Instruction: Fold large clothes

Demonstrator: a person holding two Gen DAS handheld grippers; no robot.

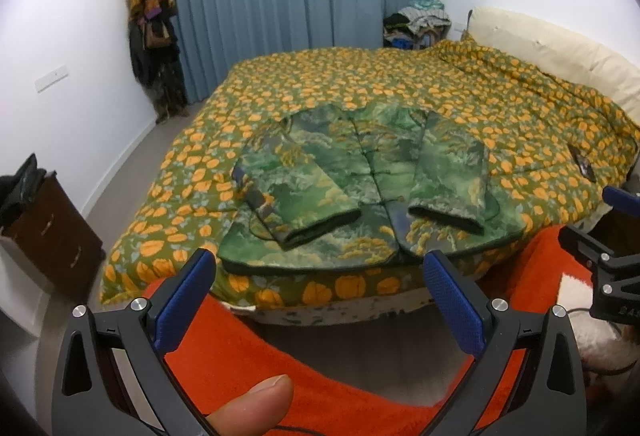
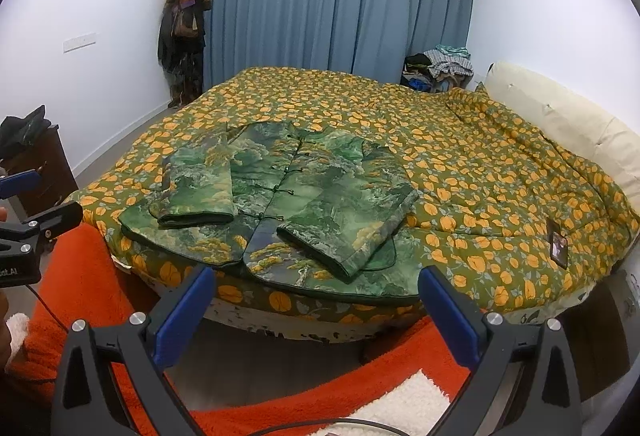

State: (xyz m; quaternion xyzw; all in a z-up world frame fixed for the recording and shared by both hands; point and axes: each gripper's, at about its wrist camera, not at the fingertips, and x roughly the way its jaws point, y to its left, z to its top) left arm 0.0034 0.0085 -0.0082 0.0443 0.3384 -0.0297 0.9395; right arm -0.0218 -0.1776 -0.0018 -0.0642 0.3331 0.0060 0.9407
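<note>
A green landscape-print jacket lies flat, front up, near the foot edge of the bed, both sleeves folded in over its front. The right wrist view shows the same jacket. My left gripper is open, held back from the bed just short of the jacket's hem, nothing between its blue pads. My right gripper is also open and empty, short of the hem on the jacket's right side. The right gripper's black body shows at the left wrist view's right edge. A thumb rests at the bottom.
The bed carries a green quilt with orange fruit print and a cream headboard on the right. A dark phone-like object lies on the quilt. A dark wooden drawer unit stands left. Orange fleece clothing fills the foreground.
</note>
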